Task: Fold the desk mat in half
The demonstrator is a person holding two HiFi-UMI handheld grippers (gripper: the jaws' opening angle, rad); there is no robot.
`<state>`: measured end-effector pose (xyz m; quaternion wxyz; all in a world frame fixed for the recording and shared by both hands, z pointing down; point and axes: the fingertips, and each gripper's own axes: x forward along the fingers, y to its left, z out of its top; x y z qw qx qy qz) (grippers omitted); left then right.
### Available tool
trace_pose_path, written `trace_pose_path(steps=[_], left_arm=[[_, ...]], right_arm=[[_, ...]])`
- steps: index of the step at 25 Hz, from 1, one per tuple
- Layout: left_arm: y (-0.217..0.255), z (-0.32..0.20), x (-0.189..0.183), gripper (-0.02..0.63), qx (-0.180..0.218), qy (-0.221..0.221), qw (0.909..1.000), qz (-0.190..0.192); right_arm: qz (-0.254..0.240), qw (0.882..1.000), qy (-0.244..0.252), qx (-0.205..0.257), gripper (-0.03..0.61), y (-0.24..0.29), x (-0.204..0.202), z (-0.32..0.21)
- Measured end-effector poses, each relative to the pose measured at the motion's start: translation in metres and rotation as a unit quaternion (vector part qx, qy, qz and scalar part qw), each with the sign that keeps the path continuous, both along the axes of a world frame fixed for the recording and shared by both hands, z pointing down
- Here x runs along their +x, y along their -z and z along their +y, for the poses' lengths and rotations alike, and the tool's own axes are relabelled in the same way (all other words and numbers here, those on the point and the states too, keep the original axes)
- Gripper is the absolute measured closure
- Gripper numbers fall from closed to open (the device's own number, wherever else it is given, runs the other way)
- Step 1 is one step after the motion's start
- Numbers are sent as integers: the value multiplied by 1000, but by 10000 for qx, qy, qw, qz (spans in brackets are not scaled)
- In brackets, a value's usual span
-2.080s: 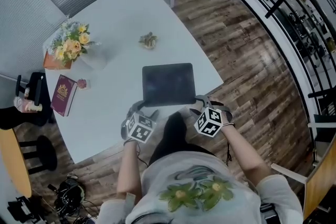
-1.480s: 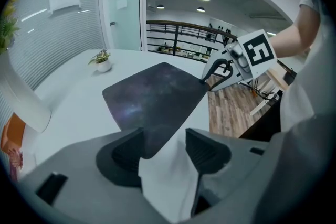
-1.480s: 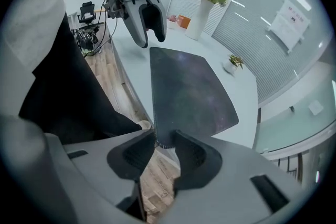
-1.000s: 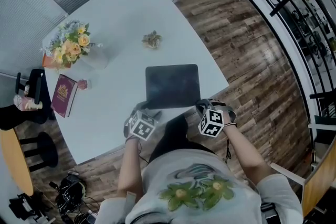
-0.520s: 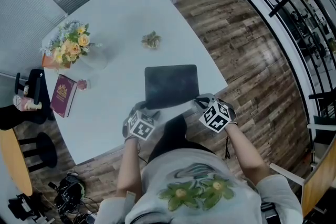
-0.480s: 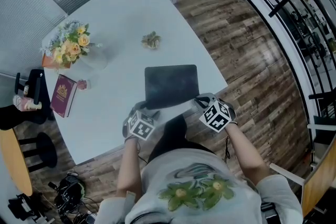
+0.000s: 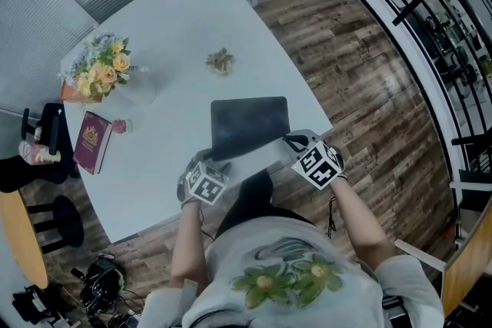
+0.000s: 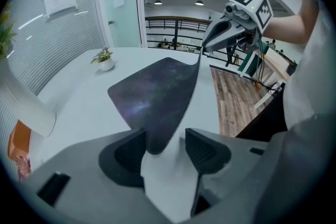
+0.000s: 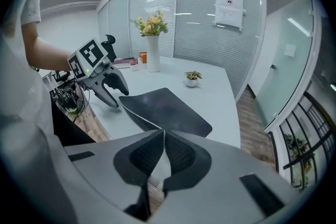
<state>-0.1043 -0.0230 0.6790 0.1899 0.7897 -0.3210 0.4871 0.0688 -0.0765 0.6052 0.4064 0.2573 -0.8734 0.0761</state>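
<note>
The desk mat (image 7: 250,123) lies at the table's (image 7: 177,27) near edge, one corner raised in my right claw's (image 7: 294,142) tight pinch, the other loose between my spread left claw (image 7: 215,162); lifting unevenly risks a skewed fold.

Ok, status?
Right gripper shut on raised near corner of dark rectangular desk mat. Left gripper open, other near corner between jaws. Small potted plant beyond, apart.

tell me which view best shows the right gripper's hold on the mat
Right gripper view: the right gripper is shut on the desk mat at its corner, close up. Left gripper view shows it sideways, corner raised. Head view: too small to judge.
</note>
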Motion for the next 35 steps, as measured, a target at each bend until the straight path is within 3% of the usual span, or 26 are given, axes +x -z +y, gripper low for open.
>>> trace_pose_path(steps=[6,9,13,22,35], left_arm=[[-3,-6,-7,423,60,82,9998,-159],[6,-16,-9,521,259,276,9992,-109],[14,-24,-10,560,394,405,9984,-53],[34,-41,-13,578,616,854,9943,189],[68,-65,-10,592,975,1024,9887,490]], right_arm=[[-154,9998,-122,-53,551,4,0,-6],[-144,9998,-130,-24,551,5,2,-9],[-213,9996,-183,-27,552,4,5,-12],[-353,9988,-330,-18,552,12,7,-19],[-491,9959,-762,74,552,30,14,-31]])
